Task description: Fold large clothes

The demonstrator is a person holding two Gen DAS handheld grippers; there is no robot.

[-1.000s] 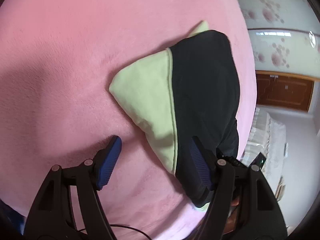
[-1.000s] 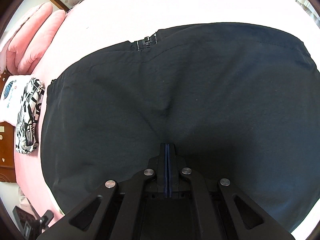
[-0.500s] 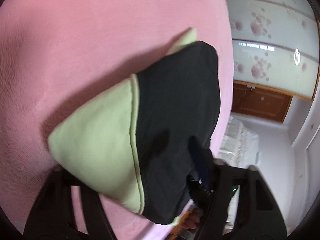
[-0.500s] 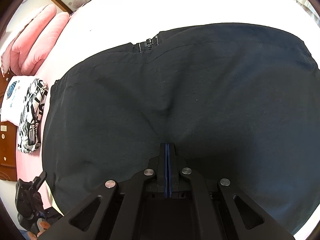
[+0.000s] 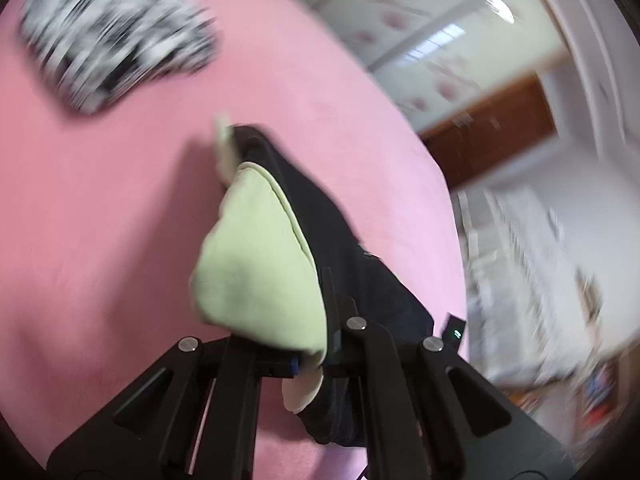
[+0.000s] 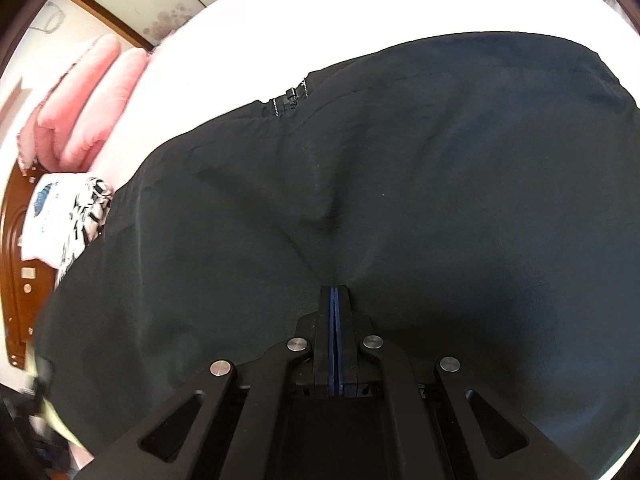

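A black garment with a pale green lining hangs up from the pink bed cover in the left wrist view. My left gripper holds its green-lined corner; the jaws are closing tight on the cloth pinched between them, and the cloth hides the left finger. In the right wrist view the same black garment lies spread wide, its zipper at the far edge. My right gripper is shut, blue pads together, and creases in the fabric run into its tip.
A folded black-and-white patterned cloth lies on the bed beyond the garment, also in the right wrist view. Pink pillows and a wooden headboard sit at the left. A wooden door stands past the bed's edge.
My left gripper went from open around the garment's corner to shut on it, then lifted and rolled, pulling the corner off the bed. My right gripper stayed shut on the spread garment.
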